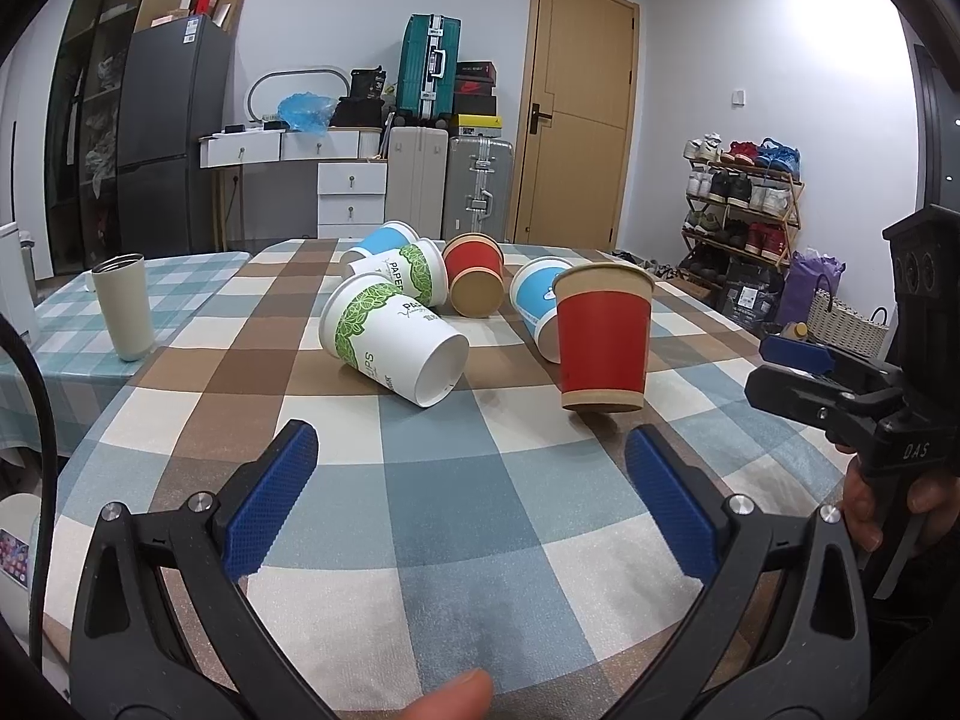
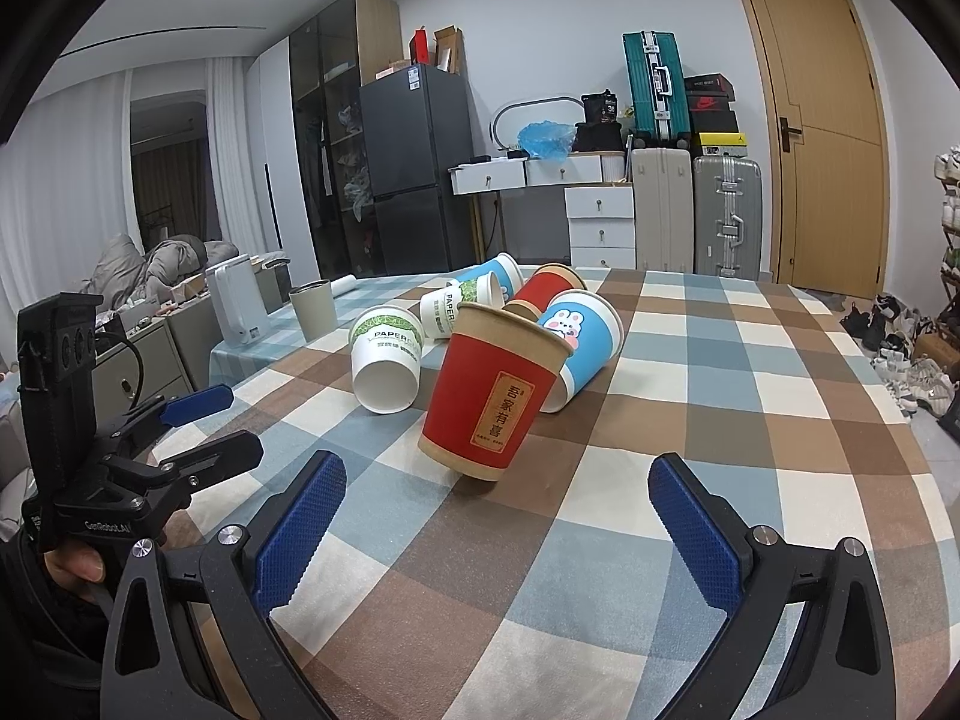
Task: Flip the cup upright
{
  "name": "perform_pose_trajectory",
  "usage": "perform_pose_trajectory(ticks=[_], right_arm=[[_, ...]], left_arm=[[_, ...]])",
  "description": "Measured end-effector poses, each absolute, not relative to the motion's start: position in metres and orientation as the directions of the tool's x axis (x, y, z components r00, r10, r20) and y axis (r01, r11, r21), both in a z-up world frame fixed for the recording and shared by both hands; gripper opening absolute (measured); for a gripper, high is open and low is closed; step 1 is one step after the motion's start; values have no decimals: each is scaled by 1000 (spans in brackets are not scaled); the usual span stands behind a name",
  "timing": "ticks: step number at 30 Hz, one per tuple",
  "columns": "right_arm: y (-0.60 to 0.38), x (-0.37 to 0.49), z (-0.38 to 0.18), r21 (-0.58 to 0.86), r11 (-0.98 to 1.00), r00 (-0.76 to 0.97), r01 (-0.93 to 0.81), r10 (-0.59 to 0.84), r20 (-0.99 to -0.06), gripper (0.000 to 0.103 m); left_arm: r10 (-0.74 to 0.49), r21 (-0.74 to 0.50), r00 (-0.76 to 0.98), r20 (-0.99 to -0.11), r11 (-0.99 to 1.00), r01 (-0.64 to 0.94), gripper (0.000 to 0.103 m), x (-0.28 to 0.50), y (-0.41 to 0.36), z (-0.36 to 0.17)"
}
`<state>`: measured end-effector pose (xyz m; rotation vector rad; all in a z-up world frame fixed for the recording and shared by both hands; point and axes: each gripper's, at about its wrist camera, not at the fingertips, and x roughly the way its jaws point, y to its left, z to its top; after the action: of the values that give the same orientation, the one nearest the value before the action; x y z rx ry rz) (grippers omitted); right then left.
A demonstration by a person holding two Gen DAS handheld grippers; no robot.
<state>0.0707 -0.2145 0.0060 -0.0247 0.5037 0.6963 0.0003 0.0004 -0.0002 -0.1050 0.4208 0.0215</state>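
My left gripper (image 1: 471, 504) is spread wide, blue pads (image 1: 270, 504) apart over the checked cloth (image 1: 456, 516), gripping nothing. My right gripper (image 2: 498, 534) is the same: fingers parted, nothing between them. From the left camera I see the right one at the edge of the table, just beside the red cup (image 1: 603, 339). That cup stands mouth up on the cloth, close ahead of both grippers; in the right view it looks tilted, but I can't tell whether that's the lens. Behind it lies a blue cup (image 2: 585, 342) on its side, touching it or nearly so. To its left a white cup (image 1: 393, 339) with green leaves lies on its side, base toward me. Farther back, three more cups lie tipped in a cluster. A grey tumbler (image 1: 123, 306) stands well apart on the left.
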Motion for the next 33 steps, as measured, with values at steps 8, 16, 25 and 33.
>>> perform_pose_trajectory(ticks=[8, 16, 25, 33], right_arm=[[-215, 70, 7, 147, 772, 653, -618, 609, -450, 103], [-215, 70, 8, 147, 771, 653, -620, 610, -449, 103], [-215, 70, 8, 143, 770, 655, -622, 612, -444, 103], [-216, 70, 8, 138, 770, 658, -622, 611, -441, 103]], left_arm=[[0, -96, 911, -411, 994, -44, 102, 5, 1, -1], [-1, -96, 914, -405, 995, -41, 102, 0, 0, 0], [2, -88, 914, -405, 995, -41, 102, 1, -6, 3], [0, -86, 914, -406, 996, -38, 102, -3, -7, 6]])
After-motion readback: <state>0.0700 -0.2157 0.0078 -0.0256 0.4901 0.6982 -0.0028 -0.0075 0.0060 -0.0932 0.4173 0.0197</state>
